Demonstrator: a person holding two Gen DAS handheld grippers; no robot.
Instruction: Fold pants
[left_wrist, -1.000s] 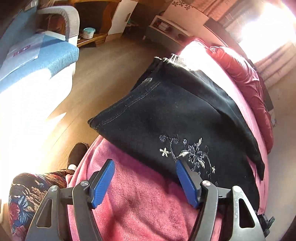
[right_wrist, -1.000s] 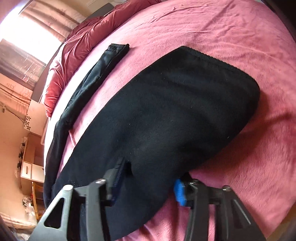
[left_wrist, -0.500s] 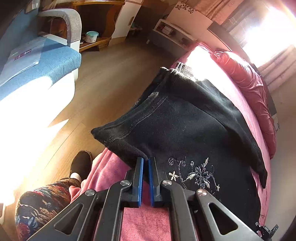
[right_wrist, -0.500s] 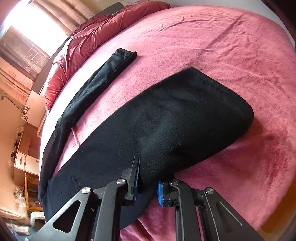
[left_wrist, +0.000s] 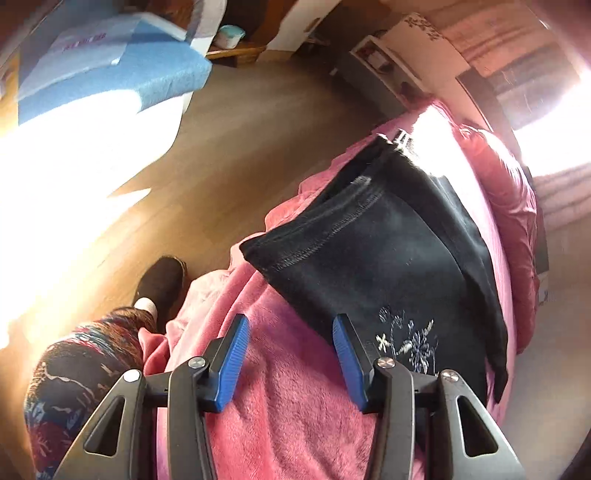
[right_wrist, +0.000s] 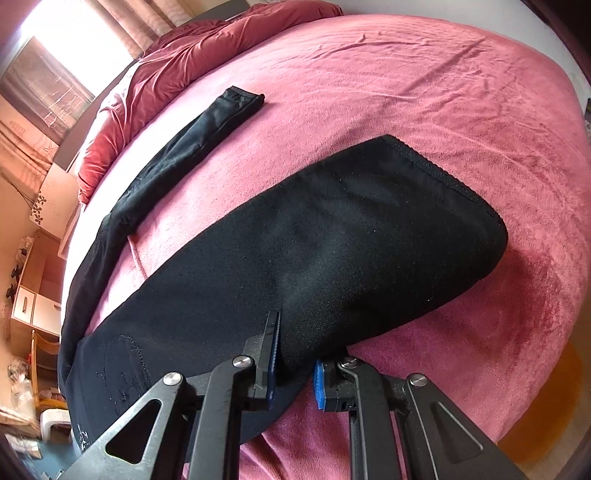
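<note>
**One leg folded over, my right hand pinching the fabric, my left hand free**

The black knit pants with pale flower embroidery lie on the bed's pink fleece blanket. In the left wrist view the waistband end sits right of centre, its stitched corner jutting toward the wooden floor at the bed's edge. In the right wrist view the wide dark panel fills the middle of the frame, ending in a rounded folded edge at centre right, while the thin second leg runs up toward the upper left, alongside the dark red duvet.

My left gripper has its blue fingers spread wide over bare blanket, holding nothing; the right-hand one sits just at the cloth's near edge beside the embroidery. My right gripper has its fingers nearly pressed together around a raised ridge of the black fabric at the lower middle of its frame, so I judge I am pinching the pants there.

I take this as an early fold: the garment looks doubled at one end, not yet a compact stack. Next I need a matching hold with my left fingers on the waistband edge, then a level lift with both hands, carrying the cloth across without dragging the blanket or letting the stray leg twist.
</note>
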